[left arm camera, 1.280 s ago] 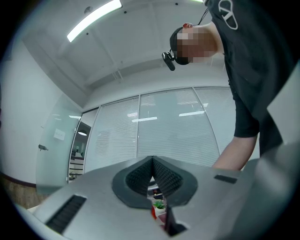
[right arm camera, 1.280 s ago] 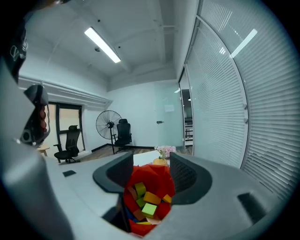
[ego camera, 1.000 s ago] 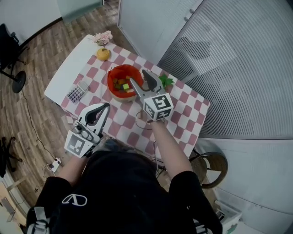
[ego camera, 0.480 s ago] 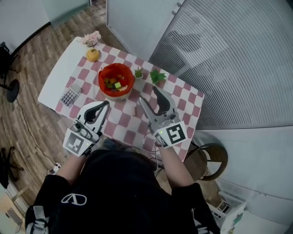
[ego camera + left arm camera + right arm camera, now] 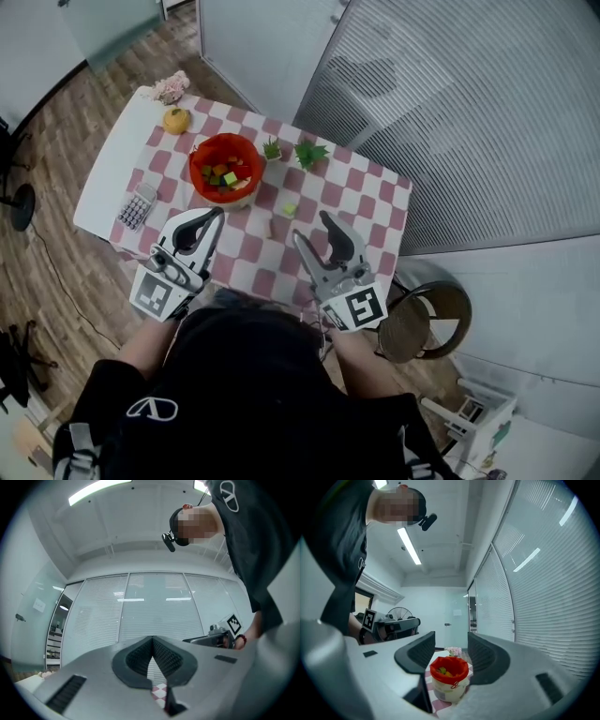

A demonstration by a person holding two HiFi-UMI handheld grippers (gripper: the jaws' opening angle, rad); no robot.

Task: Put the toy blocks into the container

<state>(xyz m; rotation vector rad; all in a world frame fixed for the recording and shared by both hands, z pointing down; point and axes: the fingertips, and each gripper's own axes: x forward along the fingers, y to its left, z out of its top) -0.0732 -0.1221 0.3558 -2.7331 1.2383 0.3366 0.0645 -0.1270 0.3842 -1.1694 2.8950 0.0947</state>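
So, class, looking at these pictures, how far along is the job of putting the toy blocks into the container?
Done: several coloured blocks already lie in the red container. In hand: nothing. The right tool is open and empty, and the left tool is shut on nothing. Left: a green block and a small brownish block, both on the checked tablecloth.
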